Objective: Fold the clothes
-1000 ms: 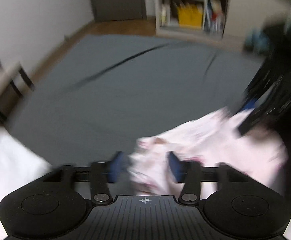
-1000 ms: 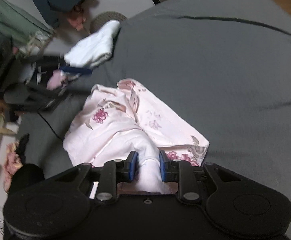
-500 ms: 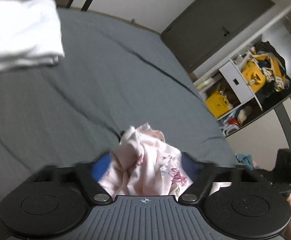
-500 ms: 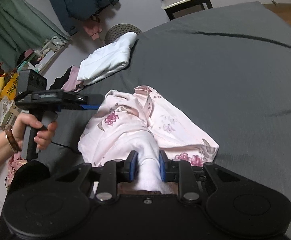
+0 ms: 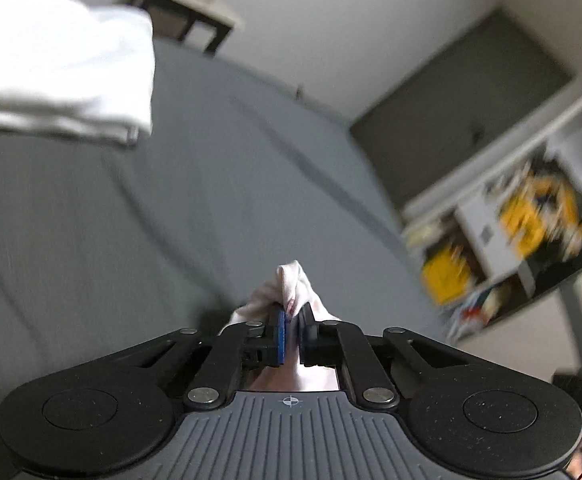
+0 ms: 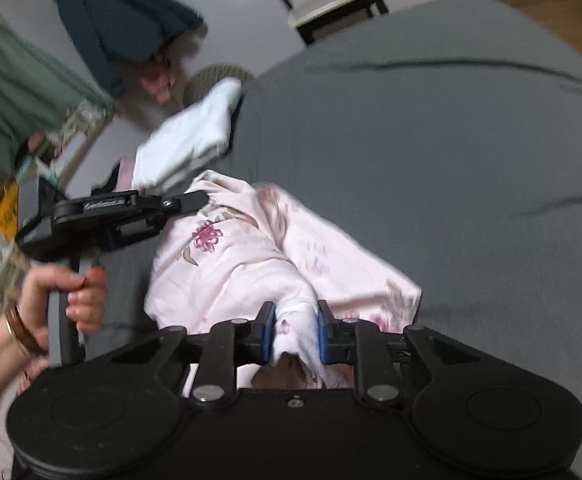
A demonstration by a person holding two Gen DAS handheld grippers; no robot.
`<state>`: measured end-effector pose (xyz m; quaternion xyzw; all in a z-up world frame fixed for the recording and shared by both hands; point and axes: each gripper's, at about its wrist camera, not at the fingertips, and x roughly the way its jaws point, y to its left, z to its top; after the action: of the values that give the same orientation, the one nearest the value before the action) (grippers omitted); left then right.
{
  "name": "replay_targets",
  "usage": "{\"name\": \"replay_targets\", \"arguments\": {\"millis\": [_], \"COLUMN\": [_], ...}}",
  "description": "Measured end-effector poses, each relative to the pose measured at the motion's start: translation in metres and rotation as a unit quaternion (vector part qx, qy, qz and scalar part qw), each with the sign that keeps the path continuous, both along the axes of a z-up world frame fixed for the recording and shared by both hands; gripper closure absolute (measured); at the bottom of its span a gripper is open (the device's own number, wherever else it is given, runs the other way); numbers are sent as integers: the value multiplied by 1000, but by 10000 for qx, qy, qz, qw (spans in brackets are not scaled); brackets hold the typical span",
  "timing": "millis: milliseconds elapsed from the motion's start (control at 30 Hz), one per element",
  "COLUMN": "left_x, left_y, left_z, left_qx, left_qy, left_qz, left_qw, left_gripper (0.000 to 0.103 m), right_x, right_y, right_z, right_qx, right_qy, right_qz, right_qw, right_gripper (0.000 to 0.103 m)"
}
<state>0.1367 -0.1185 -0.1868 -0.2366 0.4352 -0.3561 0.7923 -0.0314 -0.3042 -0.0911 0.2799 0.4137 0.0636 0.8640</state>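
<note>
Left gripper (image 5: 290, 334) pinched tight on a fold of the pink floral garment (image 6: 251, 256). Right gripper (image 6: 293, 334) clamped on a bunched end at 6 o'clock. Garment is crumpled, pale pink with magenta flowers, spread mid-bed. Grey bed sheet (image 6: 431, 140) is creased. White folded cloth (image 6: 187, 140) seen at 11 o'clock, chair (image 6: 331, 0) at 12.
</note>
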Motion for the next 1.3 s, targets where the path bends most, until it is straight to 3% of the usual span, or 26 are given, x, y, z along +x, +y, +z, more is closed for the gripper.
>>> {"name": "replay_targets", "arguments": {"millis": [67, 167, 300, 400, 500, 567, 667, 700, 733, 800, 900, 967, 1000, 1067, 1133, 1200, 1267, 1300], "left_x": [6, 17, 34, 35, 30, 23, 8, 2, -4, -15, -31, -32, -30, -28, -22, -18, -19, -19], "left_y": [5, -2, 5, 2, 1, 1, -1, -2, -3, -4, -6, -12, -17, -23, -30, -37, -44, -46], "left_z": [2, -3, -29, -31, -24, -18, -10, -7, -4, 1, 9, 11, 12, 9, 4, 0, -2, -4], "left_qx": [-174, -61, -49, 160, -62, -210, -134, -88, -43, 49, 187, 407, 526, 622, 580, 546, 646, 676], "left_qy": [61, 228, 835, 633, 548, 479, 141, 12, -117, -374, -760, -757, -765, -798, -591, -411, -512, -546], "left_qz": [197, 490, 1050, 892, 583, 351, 255, 240, 225, 195, 149, 141, 171, 249, 226, 184, 203, 232], "left_qw": [9996, 9985, 9909, 9939, 9968, 9980, 9995, 9997, 9997, 9991, 9968, 9962, 9955, 9946, 9963, 9975, 9964, 9959], "left_gripper": [97, 98, 101, 100, 100, 97, 85, 68, 39, 8, 8, 8, 14, 31, 60, 72, 87, 102], "right_x": [1, 8, 17, 16, 12, 8, -2, -5, -8, -13, -11, -8, -7, -5, -3, -3, -6, -9], "right_y": [-5, -14, -27, -38, -43, -45, -51, -52, -53, -54, -49, -46, -45, -44, -44, -47, -50, -52], "right_z": [2, -10, -32, -46, -48, -47, -45, -44, -43, -42, -46, -49, -50, -52, -53, -58, -61, -62], "right_qx": [92, 96, 145, 647, 878, 997, 1211, 1298, 1371, 1458, 1392, 1231, 1209, 1184, 1179, 1276, 1400, 1442], "right_qy": [-67, 172, 586, 655, 584, 531, 383, 329, 288, 351, 623, 759, 768, 752, 731, 755, 761, 754], "right_qz": [-136, -329, -589, -845, -997, -1088, -1277, -1339, -1413, -1532, -1542, -1542, -1530, -1506, -1491, -1552, -1623, -1651], "right_qw": [9998, 9993, 9964, 9922, 9894, 9876, 9837, 9819, 9800, 9767, 9762, 9774, 9778, 9786, 9790, 9767, 9738, 9728], "right_gripper": [83, 83, 83, 81, 65, 46, 38, 38, 37, 37, 38, 50, 56, 70, 72, 75, 81, 82]}}
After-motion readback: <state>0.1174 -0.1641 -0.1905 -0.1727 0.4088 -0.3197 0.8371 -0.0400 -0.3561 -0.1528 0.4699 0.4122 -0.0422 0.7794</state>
